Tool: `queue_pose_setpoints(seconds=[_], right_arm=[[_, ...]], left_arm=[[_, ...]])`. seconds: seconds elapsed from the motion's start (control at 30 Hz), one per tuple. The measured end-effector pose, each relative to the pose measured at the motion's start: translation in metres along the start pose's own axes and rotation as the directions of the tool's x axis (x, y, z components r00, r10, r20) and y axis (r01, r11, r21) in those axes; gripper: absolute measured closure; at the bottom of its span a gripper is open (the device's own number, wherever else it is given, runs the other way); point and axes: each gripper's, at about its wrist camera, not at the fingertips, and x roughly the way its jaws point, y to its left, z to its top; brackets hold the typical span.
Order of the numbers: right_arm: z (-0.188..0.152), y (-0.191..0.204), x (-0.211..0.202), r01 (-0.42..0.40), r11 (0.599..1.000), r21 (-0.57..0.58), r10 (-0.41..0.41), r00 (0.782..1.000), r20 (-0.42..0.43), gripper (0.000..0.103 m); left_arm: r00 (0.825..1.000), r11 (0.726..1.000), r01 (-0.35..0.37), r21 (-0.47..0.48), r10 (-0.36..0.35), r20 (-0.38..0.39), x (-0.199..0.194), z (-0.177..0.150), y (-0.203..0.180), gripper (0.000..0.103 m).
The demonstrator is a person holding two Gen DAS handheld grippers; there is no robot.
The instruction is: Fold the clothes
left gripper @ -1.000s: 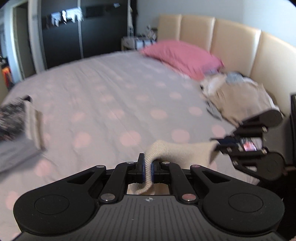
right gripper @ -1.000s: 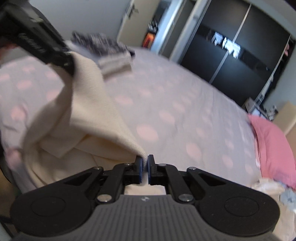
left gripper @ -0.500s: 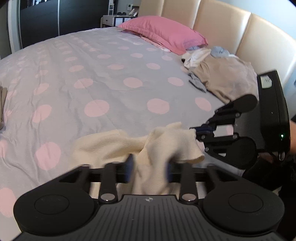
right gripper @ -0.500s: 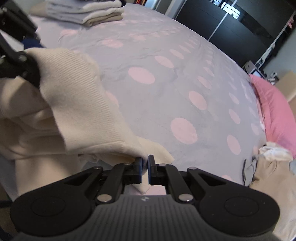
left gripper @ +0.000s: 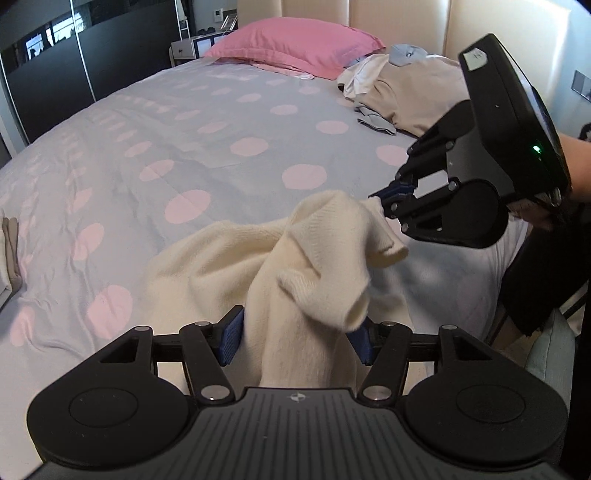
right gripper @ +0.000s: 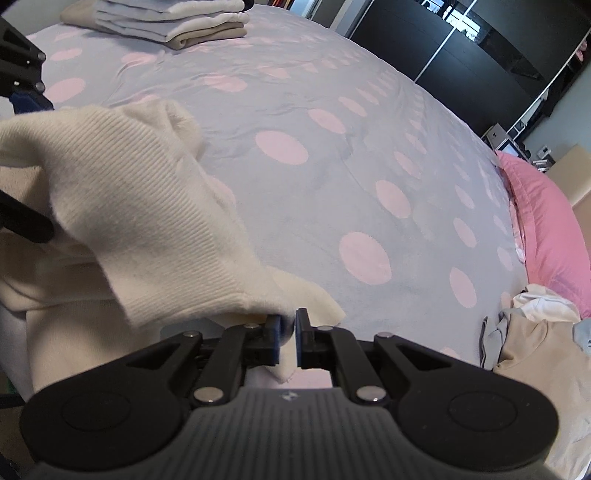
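A cream knit sweater (left gripper: 280, 258) lies bunched at the near edge of the bed. My left gripper (left gripper: 295, 341) is open, its blue pads wide apart on either side of a hanging fold of the sweater. My right gripper (right gripper: 287, 341) is shut on the ribbed edge of the sweater (right gripper: 147, 206) and lifts it off the bed. In the left wrist view the right gripper (left gripper: 382, 195) holds the sweater's corner at the right.
The bed (left gripper: 221, 122) has a grey cover with pink dots. A pink pillow (left gripper: 295, 40) and a pile of unfolded clothes (left gripper: 410, 92) lie at the headboard. A stack of folded clothes (right gripper: 166, 18) sits at the far side. Dark wardrobe doors (right gripper: 461, 55) stand beyond.
My left gripper has opened and let go of the sweater, which now droops between its pads. Both grippers have lowered toward the bed; the right one keeps its hold.
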Motion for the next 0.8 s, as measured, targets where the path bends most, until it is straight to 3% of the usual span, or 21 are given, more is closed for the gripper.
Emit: queue_pose_setpoints(seconds=[0.27,0.57,0.8], right_arm=[[-0.001,-0.001,-0.003,0.003,1.0,0.007,-0.003,1.0,0.005,0.095],[-0.001,0.002,-0.005,0.007,1.0,-0.007,-0.007,1.0,0.002,0.095],[-0.003,0.004,-0.006,0.013,0.999,-0.029,-0.013,1.0,0.009,0.095]], left_arm=[[1.0,0.999,-0.012,0.045,0.01,0.029,-0.02,-0.016,0.0,0.046],[0.998,0.999,-0.045,0.026,0.044,0.048,-0.033,-0.025,-0.002,0.048],[0.998,0.998,0.027,-0.06,-0.024,0.05,-0.035,-0.025,0.01,0.078]])
